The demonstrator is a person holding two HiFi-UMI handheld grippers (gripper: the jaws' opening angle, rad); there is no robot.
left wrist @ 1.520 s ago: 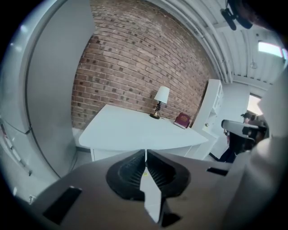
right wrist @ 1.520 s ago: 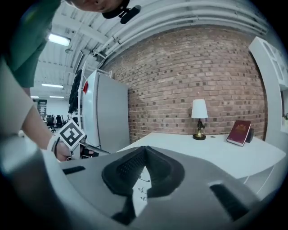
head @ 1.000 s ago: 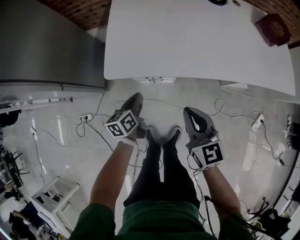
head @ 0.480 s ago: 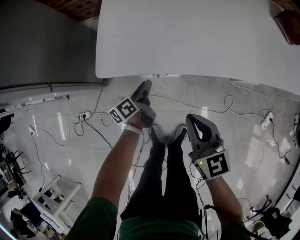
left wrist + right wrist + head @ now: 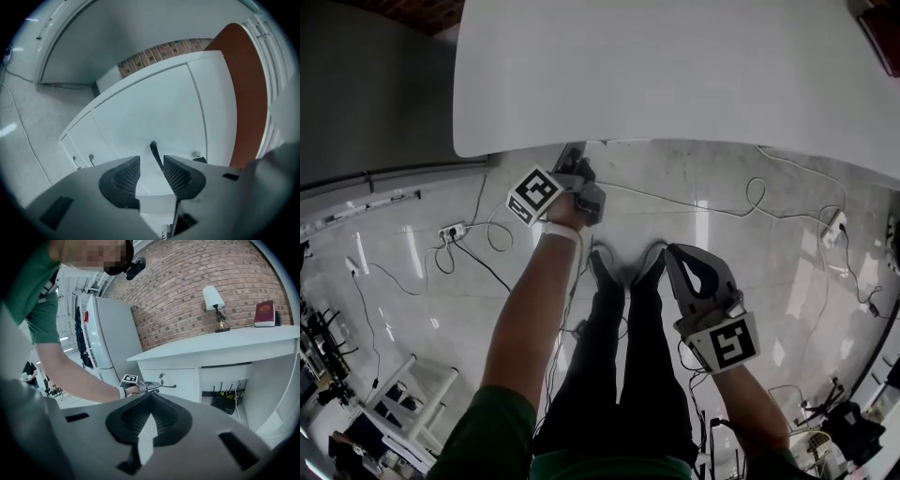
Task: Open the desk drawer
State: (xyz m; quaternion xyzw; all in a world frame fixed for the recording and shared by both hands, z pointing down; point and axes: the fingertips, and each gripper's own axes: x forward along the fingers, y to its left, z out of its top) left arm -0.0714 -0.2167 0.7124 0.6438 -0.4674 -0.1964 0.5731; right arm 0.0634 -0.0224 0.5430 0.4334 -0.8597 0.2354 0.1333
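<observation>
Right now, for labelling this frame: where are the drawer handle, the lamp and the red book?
drawer handle [image 5: 154, 153], left gripper view, middle of the dark bar.
lamp [image 5: 213, 297], right gripper view, its white shade.
red book [image 5: 265, 313], right gripper view, its front cover.

The desk [image 5: 675, 75] is showing a smooth, matt white top, and its drawer front [image 5: 154, 108] is looking painted and faintly sheeny. The floor [image 5: 769, 234] is gleaming like polished stone, reflecting streaks of light. A rough red brick wall [image 5: 197, 296] is standing behind. The right gripper [image 5: 150, 401] is showing matt grey plastic with dark ribbed pads.
</observation>
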